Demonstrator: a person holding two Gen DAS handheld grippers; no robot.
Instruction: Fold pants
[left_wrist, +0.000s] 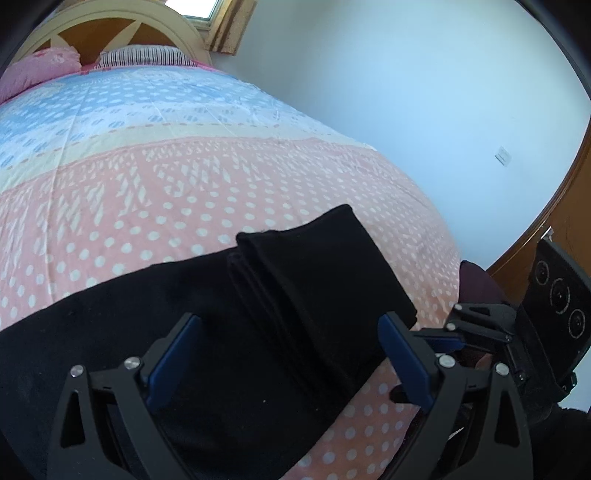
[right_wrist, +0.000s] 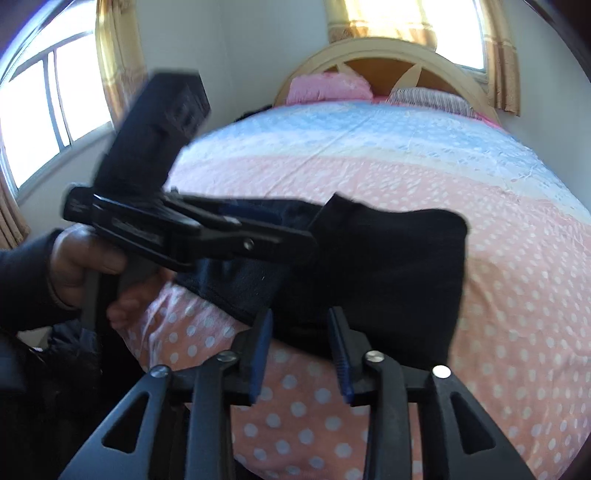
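The left gripper (left_wrist: 291, 350) points down at a slant. Its jaws stand wide apart, and the blue pads (left_wrist: 404, 360) press on nothing. In the right wrist view this same gripper shows from the side, held out level. It looks blurry there. A hand (right_wrist: 79, 264) holds its handle from below, fingers curled round it, with a dark sleeve (right_wrist: 26, 277) reaching to the wrist.

The right gripper (right_wrist: 301, 343) also points down at a slant. Its jaws stand partly apart with a clear gap between the blue pads (right_wrist: 263, 341). In the left wrist view it sits at the far right edge, close beside the left gripper.
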